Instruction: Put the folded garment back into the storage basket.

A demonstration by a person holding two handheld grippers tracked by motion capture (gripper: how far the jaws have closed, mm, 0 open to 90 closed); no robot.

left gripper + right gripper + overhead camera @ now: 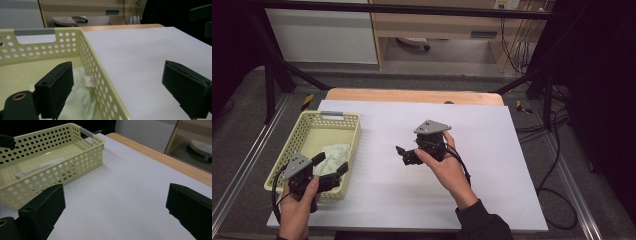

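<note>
Presently, a pale yellow perforated basket (343,121) is sitting at the left side of the white table sheet (492,165), with a crumpled whitish cloth (333,151) lying inside it. In the high view the left gripper (331,165) is hovering at the basket's near right corner, its jaws standing wide apart and clamping nothing. In the left gripper view, the basket's right wall (100,80) is running up between the two jaws: the left-hand jaw is hanging inside the basket, just above the cloth (80,97) and its small label (90,81), while the right-hand jaw is hanging outside over bare sheet (140,55).

Further right, the right gripper (403,154) is being held over the middle of the sheet, well apart from the basket, jaws pointing toward it. Its jaws are likewise spread wide with nothing between them but bare sheet (120,202). In the right gripper view the basket (75,165) is lying beyond the left-hand jaw, not touching it.
</note>
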